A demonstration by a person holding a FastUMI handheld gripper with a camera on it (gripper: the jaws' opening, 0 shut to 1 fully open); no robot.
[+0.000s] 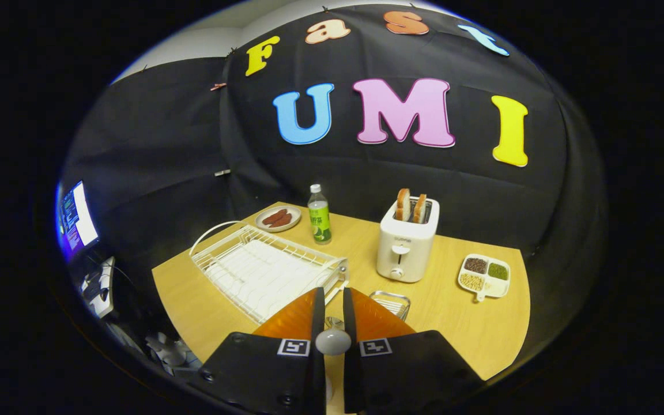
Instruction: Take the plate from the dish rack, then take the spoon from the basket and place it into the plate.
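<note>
My gripper [332,300] hangs above the wooden table [470,323], its fingers drawn close together on a pale spoon [332,341] whose rounded end pokes out between them. The white wire dish rack [263,271] stands just ahead and to the left of the fingers, with nothing in its slots. A small wire basket [391,304] sits just beyond the right finger, partly hidden by it. What lies on the table under the fingers is hidden.
Beyond the basket stands a white toaster [407,245] with two slices of bread. A green bottle [319,216] and a plate of sausages [278,218] stand behind the rack. A divided dish of beans [485,275] lies at the right. A monitor [78,219] glows off the table's left.
</note>
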